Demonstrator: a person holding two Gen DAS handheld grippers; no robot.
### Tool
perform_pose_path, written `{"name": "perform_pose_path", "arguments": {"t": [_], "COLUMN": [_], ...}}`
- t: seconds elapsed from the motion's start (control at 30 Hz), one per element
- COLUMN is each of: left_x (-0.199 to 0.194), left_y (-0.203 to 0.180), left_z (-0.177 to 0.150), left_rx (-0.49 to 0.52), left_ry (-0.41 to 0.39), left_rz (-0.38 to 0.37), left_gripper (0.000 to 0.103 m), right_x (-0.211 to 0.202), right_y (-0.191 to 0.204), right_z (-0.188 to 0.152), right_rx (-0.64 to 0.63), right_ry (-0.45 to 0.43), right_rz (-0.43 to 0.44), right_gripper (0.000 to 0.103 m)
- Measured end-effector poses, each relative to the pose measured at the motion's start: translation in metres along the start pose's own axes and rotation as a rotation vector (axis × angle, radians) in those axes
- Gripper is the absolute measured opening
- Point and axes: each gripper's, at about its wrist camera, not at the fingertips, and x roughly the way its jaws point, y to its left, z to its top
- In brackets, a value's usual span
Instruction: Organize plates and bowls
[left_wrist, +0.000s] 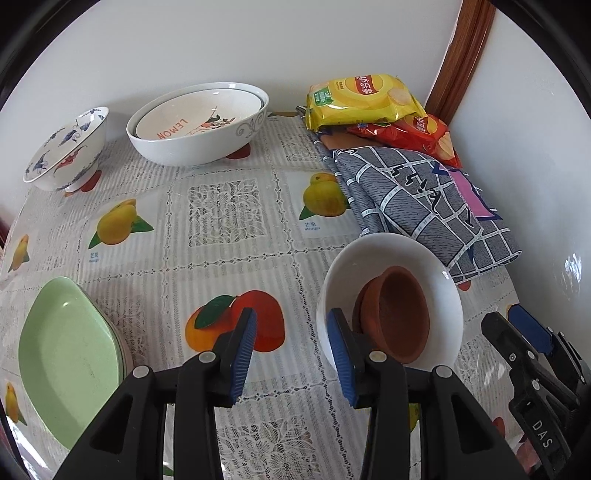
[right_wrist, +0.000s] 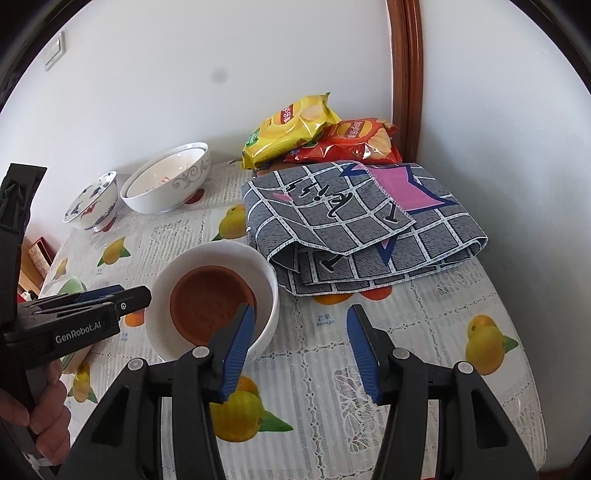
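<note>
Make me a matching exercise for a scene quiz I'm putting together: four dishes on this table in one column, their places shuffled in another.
Things:
1. brown clay bowl
2. LEMON bowl
3. blue-patterned bowl
4. green plates

Places:
A. nested in the larger white bowl with grey scrolls
B. stacked at the near left table edge
C. inside the plain white bowl
D. alone by the wall, far left

Pairs: 1-C, 2-A, 3-D, 4-B
</note>
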Motion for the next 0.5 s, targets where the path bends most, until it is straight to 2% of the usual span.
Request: {"name": "perform_pose_path", "arguments": {"t": [0.3,0.5], "left_x": [0.023,0.034], "left_y": [-0.008,-0.008], "left_z": [0.006,0.007], "left_rx": [0.013,0.013], "left_ry": [0.039,0.064], "left_rz": [0.013,0.021], "left_gripper": [0.038,0.038], "right_x": [0.037,0.054], "right_y": [0.007,0.006], "right_z": [0.006,0.006], "right_rx": [0.002,0.012], "right_ry": [0.072,0.118], "right_rz": [0.006,0.002], "right_gripper": [0.039,0.036]}}
